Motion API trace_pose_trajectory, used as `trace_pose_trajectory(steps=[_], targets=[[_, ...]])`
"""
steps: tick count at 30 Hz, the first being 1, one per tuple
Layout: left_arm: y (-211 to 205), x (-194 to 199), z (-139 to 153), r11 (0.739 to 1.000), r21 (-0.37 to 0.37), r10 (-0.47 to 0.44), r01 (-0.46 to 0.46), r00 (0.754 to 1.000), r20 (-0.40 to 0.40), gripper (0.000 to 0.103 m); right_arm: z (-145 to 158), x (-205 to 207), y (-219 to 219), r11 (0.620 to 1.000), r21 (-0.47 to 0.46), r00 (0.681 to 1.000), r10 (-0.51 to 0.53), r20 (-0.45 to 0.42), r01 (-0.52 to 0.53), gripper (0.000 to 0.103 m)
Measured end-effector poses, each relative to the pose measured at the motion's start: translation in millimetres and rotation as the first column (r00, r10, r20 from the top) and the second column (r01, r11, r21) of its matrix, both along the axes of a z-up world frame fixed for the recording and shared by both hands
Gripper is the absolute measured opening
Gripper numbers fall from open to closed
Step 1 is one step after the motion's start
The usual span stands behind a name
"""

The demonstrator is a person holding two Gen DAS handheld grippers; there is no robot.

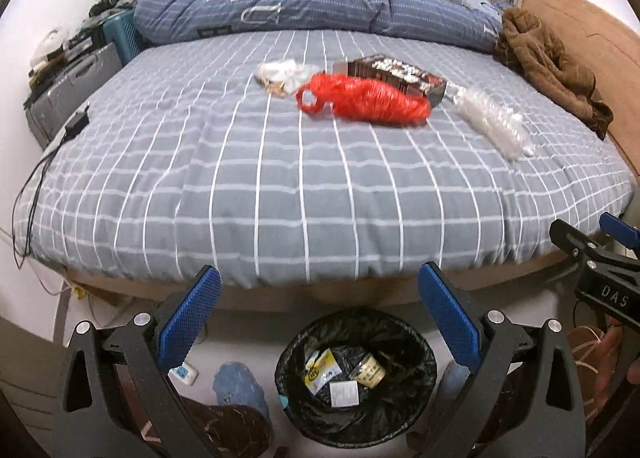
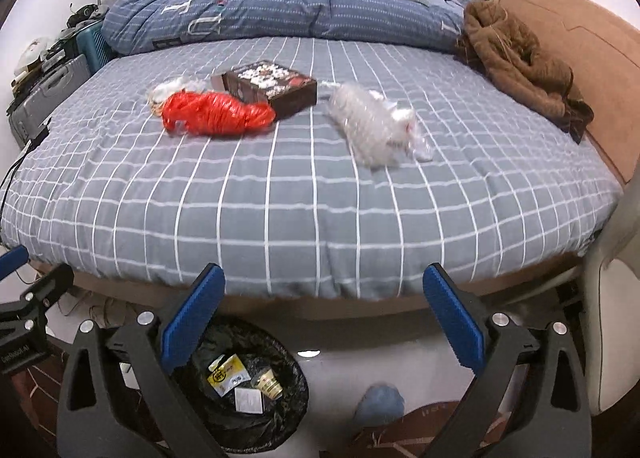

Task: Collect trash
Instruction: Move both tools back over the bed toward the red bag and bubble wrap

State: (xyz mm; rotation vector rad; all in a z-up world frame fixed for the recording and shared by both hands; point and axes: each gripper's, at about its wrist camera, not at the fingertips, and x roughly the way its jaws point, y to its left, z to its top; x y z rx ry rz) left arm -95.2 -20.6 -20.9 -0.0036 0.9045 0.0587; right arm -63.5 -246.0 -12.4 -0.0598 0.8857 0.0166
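1. Progress, judged: partly done. The bin (image 1: pixel 356 374) on the floor at the foot of the bed (image 1: pixel 280 186) already holds a yellow packet, a small cup and a white square.
2. Left to collect on the bed: red plastic bag (image 1: pixel 362 98), dark box (image 1: pixel 396 76), clear crumpled bag (image 1: pixel 280 74), clear plastic wrap (image 1: pixel 492 120).
3. Left gripper (image 1: pixel 320 318): jaws wide apart, holding nothing. Bin at 6 o'clock just below; red bag far off at 12.
4. Right gripper (image 2: pixel 324 318): spread wide, empty. Wrap (image 2: pixel 376 126) at 12 to 1 o'clock, well apart; bin (image 2: pixel 248 386) at 7.
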Motion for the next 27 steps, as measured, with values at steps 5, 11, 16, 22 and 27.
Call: trace_pose_trajectory(steps=[5, 11, 16, 22, 27], targets=[[-2, 31, 10, 1.0, -0.004, -0.001, 0.001, 1.0, 0.018, 0.097, 9, 25, -4, 1.0, 0.0, 1.0, 0.007, 0.02, -0.007, 0.095], [-1, 73, 12, 1.0, 0.0, 0.0, 0.0, 1.0, 0.02, 0.097, 12, 61, -9, 1.0, -0.007, 0.999, 0.006, 0.035, -0.006, 0.095], [1, 112, 5, 1.0, -0.002, 0.001, -0.001, 1.0, 0.011, 0.097, 5, 100, -18, 1.0, 0.005, 0.999, -0.009, 0.033, 0.009, 0.095], [0, 162, -8, 1.0, -0.01, -0.013, 0.013, 1.0, 0.003, 0.097, -8, 148, -28, 1.0, 0.004, 0.999, -0.027, 0.027, 0.026, 0.095], [-14, 196, -22, 0.998, -0.003, -0.055, 0.055, 0.998, -0.004, 0.097, -22, 183, -35, 0.999, -0.006, 0.999, -0.036, 0.024, 0.036, 0.095]])
